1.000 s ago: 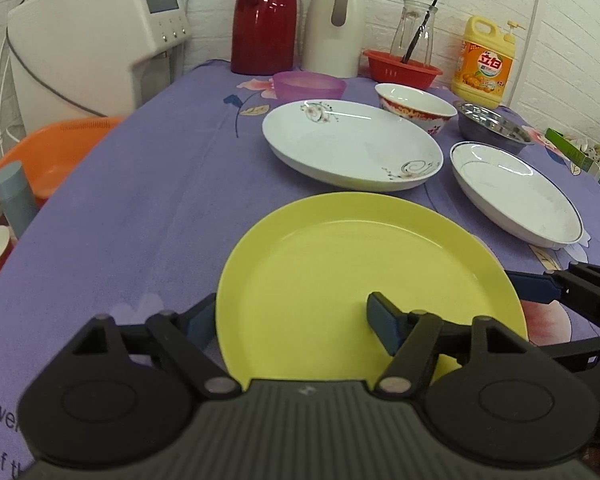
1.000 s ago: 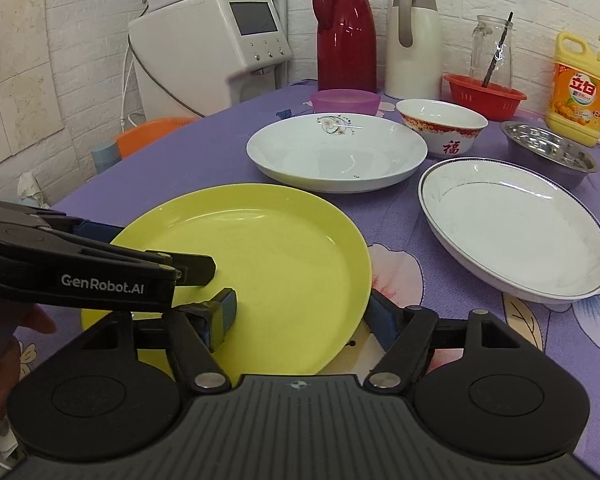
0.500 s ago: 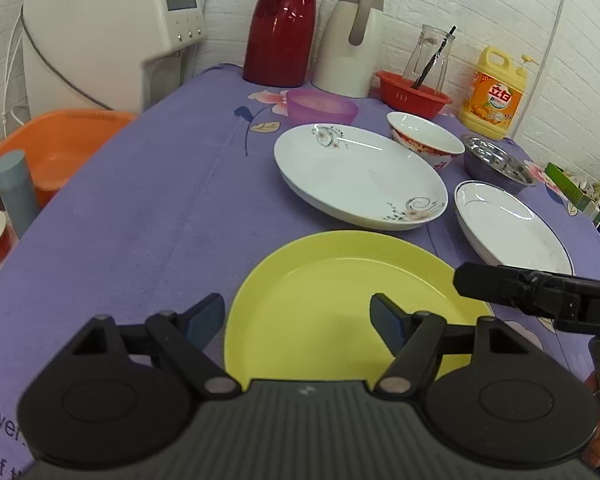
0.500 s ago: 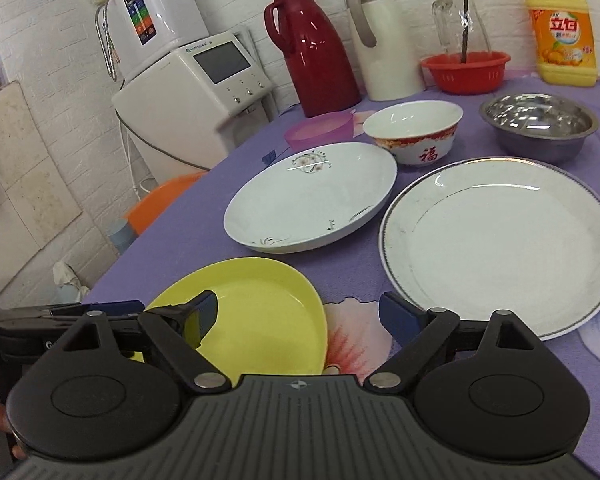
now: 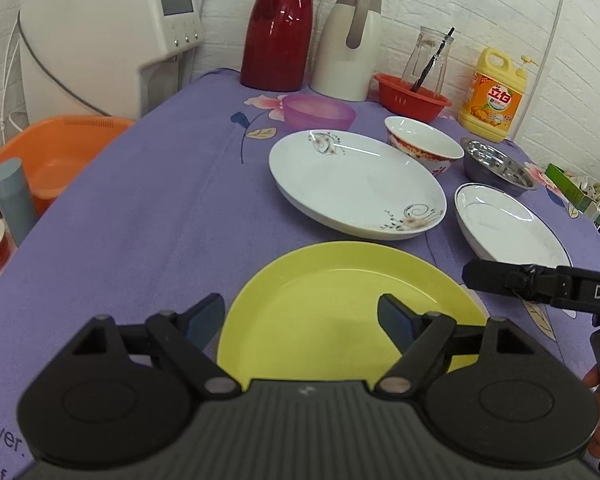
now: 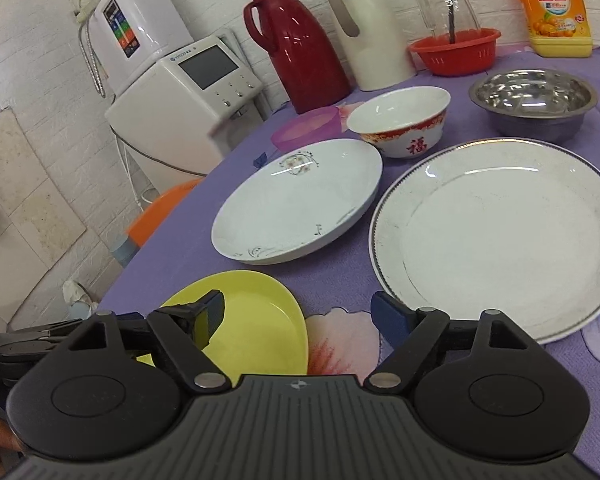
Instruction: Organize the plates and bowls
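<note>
A yellow plate (image 5: pixel 340 300) (image 6: pixel 256 320) lies on the purple tablecloth at the near edge. Beyond it are a white floral plate (image 5: pixel 356 184) (image 6: pixel 296 200), a white rimmed plate (image 5: pixel 508 228) (image 6: pixel 496 236), a red-and-white bowl (image 5: pixel 424 148) (image 6: pixel 400 120), a steel bowl (image 5: pixel 496 164) (image 6: pixel 532 100) and a pink bowl (image 5: pixel 318 110) (image 6: pixel 306 126). My left gripper (image 5: pixel 300 322) is open and empty above the yellow plate's near rim. My right gripper (image 6: pixel 298 314) is open and empty, above the cloth between the yellow and rimmed plates.
At the back stand a red thermos (image 5: pixel 276 28), a beige thermos (image 5: pixel 348 40), a red basket with a glass jar (image 5: pixel 412 96), a detergent bottle (image 5: pixel 492 96) and a white water dispenser (image 5: pixel 100 40). An orange basin (image 5: pixel 56 152) sits off the table's left edge.
Both grippers have pulled back and risen away from the yellow plate, which stays on the cloth. The right gripper has swung right towards the rimmed plate.
</note>
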The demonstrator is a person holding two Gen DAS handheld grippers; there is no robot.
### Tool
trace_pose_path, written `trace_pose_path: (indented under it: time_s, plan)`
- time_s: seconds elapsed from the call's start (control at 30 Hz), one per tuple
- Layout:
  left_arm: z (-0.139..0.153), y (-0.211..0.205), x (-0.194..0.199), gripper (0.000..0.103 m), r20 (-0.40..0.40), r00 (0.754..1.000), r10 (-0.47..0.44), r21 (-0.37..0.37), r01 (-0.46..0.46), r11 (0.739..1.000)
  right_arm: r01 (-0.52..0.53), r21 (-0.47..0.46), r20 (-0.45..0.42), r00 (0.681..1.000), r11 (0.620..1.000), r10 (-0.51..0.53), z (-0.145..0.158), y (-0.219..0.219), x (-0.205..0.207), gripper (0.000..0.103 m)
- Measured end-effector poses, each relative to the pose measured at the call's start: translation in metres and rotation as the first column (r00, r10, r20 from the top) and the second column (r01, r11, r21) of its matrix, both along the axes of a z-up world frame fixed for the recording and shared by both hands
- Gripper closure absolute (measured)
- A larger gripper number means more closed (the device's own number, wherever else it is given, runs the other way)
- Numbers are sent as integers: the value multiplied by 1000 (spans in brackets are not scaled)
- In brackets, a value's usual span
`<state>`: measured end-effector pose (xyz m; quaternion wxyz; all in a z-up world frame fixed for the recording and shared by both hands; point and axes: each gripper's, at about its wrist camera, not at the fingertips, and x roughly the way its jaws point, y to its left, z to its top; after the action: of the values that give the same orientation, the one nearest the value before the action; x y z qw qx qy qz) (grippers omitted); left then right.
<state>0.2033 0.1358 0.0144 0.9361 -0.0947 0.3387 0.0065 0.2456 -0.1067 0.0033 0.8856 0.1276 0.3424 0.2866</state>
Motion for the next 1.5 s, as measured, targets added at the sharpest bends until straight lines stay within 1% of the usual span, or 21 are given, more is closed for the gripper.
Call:
trace_pose_path:
  time_s: [0.17, 0.2, 0.23, 0.3, 0.37, 0.4, 0.43, 0.5, 0.6, 0.7, 0.8, 0.9, 0.93, 1.0, 1.17, 1.33, 1.37, 1.4, 1.43, 1.5]
  plan:
    - [-1, 1, 1, 22, 2, 1000, -5, -1, 5, 1000, 115, -9, -35, 993, 993, -115, -7, -17, -8, 0]
    - [0, 2, 2, 22, 3, 1000, -7, -5, 7, 1000, 129, -21, -38, 991, 991, -130, -7, -20, -10, 0]
    - [0, 3, 4, 22, 5, 1000, -8, -8, 8, 1000, 116, -25, -34, 993, 993, -117, -5, -20, -14, 0]
    - [5, 6, 9, 22, 16, 1000, -6, -12, 6, 1000, 61, -25, 10, 998, 998, -61, 6, -15, -20, 0]
    - [14, 11, 18, 22, 46, 999, -1, -14, 1, 1000, 30, -67, 95, 995, 997, -23, 22, -3, -20, 0]
    - [19, 14, 23, 22, 58, 998, 2, -18, -1, 1000, 26, -103, 156, 988, 994, -9, 30, 6, -15, 0]
    - [25, 19, 32, 22, 67, 998, 5, -27, -3, 1000, 33, -131, 198, 980, 991, -6, 35, 13, -8, 0]
    - [33, 27, 49, 21, 84, 996, 5, -53, -1, 999, 45, -169, 247, 969, 985, -2, 40, 26, 14, 0]
    - [35, 41, 81, 21, 79, 997, -3, -68, 8, 998, 21, -186, 236, 971, 982, 24, 36, 46, 50, 0]
    - [28, 55, 114, 21, 48, 999, -6, -65, 9, 998, 2, -193, 189, 981, 981, 35, 24, 61, 79, 0]
    - [18, 66, 140, 21, 20, 1000, 0, -80, 2, 997, -4, -211, 138, 990, 977, 33, 10, 71, 100, 0]
    - [8, 66, 158, 21, -4, 1000, 3, -89, -4, 996, -23, -230, 91, 995, 973, 46, -1, 80, 113, 0]
    - [5, 64, 161, 21, -9, 1000, -3, -96, 2, 995, -31, -237, 82, 995, 971, 52, -4, 82, 115, 0]
    - [0, 59, 166, 21, -22, 1000, -11, -97, 9, 995, -25, -277, 105, 993, 961, 56, -7, 89, 114, 0]
    - [-10, 50, 168, 21, -44, 999, -12, -36, 10, 999, -20, -301, 124, 990, 953, 60, -8, 96, 109, 0]
    - [-7, 48, 167, 20, -43, 999, -3, -21, 2, 1000, -80, -259, 112, 987, 963, 112, -6, 99, 107, 0]
    - [-7, 48, 167, 19, -46, 999, 2, -13, -3, 1000, -73, -254, 115, 988, 965, 105, -6, 98, 107, 0]
    - [-7, 48, 167, 14, -49, 999, 10, -5, -10, 1000, -67, -253, 117, 988, 965, 99, -6, 96, 106, 0]
    - [-7, 47, 166, 12, -46, 999, 17, 0, -17, 1000, -62, -257, 116, 989, 964, 94, -6, 95, 106, 0]
    - [-7, 46, 166, 12, -38, 999, 27, 8, -26, 1000, -52, -270, 115, 990, 962, 86, -7, 95, 106, 0]
